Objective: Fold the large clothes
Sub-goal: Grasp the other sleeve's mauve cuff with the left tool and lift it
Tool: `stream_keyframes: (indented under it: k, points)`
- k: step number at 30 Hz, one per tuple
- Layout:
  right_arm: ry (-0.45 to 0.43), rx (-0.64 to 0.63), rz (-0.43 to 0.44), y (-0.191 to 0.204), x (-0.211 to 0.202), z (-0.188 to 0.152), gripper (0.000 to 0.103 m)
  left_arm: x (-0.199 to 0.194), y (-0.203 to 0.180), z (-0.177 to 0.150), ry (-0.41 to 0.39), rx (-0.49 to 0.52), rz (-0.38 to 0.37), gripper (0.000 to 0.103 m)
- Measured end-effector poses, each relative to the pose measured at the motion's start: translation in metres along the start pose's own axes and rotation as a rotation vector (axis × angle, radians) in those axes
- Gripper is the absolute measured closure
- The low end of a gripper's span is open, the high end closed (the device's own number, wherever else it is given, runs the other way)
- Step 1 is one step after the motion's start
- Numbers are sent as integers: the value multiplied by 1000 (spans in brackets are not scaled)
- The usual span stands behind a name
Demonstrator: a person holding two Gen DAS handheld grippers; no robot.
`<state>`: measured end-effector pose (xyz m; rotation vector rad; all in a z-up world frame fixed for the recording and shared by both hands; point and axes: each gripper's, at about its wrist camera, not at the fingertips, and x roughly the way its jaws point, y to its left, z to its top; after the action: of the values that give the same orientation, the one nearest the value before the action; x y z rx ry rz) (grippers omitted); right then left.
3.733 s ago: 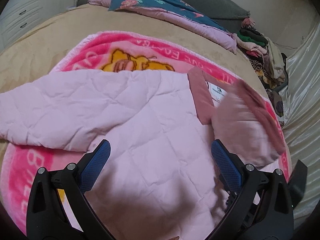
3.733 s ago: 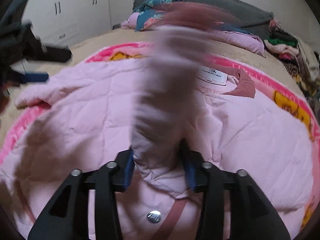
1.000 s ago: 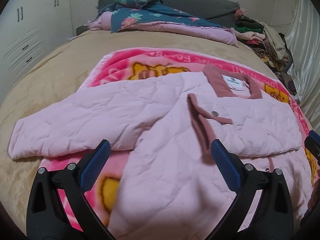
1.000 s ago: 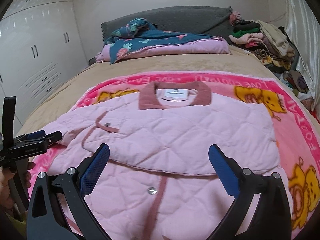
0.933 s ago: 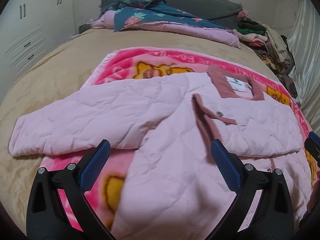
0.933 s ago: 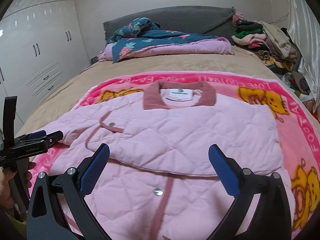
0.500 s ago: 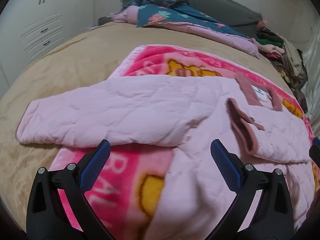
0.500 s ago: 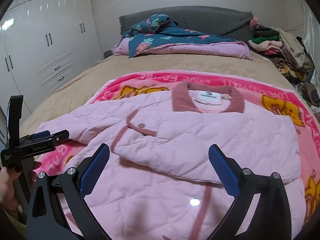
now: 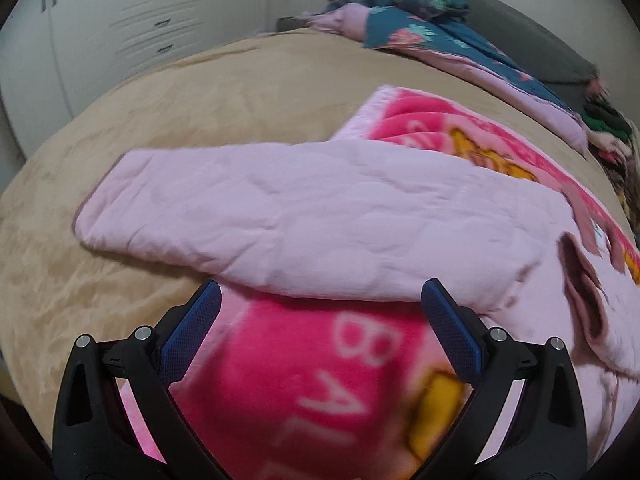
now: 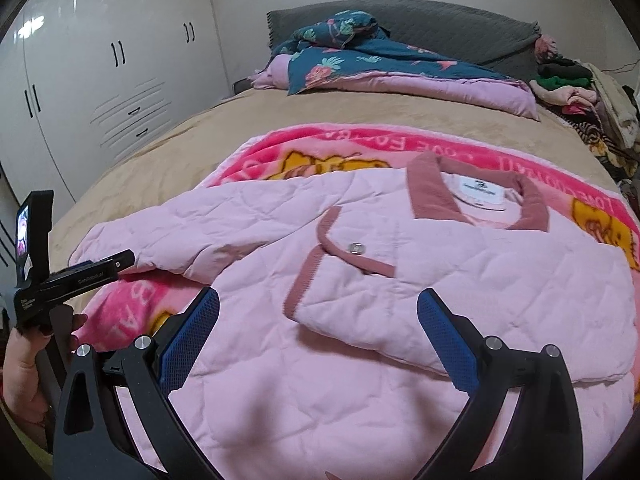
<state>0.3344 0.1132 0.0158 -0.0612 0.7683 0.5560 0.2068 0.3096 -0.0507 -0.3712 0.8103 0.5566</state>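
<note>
The pink quilted jacket lies on a pink cartoon blanket over the bed. One sleeve is folded across its chest; the other sleeve reaches past the blanket's left edge, unfolded. The left gripper hovers before that sleeve, fingers wide, empty. The right gripper hangs over the hem, likewise spread and empty.

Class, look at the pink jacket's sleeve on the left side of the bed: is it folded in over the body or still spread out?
Spread out. The sleeve stretches sideways off the blanket onto the tan bedcover; the left gripper is open before it.
</note>
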Motion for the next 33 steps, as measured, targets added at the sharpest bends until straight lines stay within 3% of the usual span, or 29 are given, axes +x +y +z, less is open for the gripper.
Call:
stream_keyframes:
  k: [12,22,25,26,27,28,29,32,33]
  points:
    - [41,-1,26,18,30,-2,4,23,86,3,8,-298,-4,9]
    - [43,43,-4,-7,26,-10,4,58,155,12,40,-549,-41,9]
    - [38,65,-21,-19,21,-12,4,64,163,18,26,-584,-57,9]
    - [37,75,-26,-24,19,-14,4,66,164,21,23,-585,-65,13]
    - [36,82,-29,-27,18,-14,4,66,166,25,23,-586,-60,34]
    - [36,89,-34,-31,16,-16,4,66,168,29,24,-586,-40,45]
    - [36,93,-37,-34,14,-17,4,62,170,32,7,-588,-38,65]
    - [29,101,-49,-45,4,-21,4,39,167,46,-62,-544,-54,86]
    - [25,106,-50,-48,1,-22,4,29,163,51,-89,-522,-61,87]
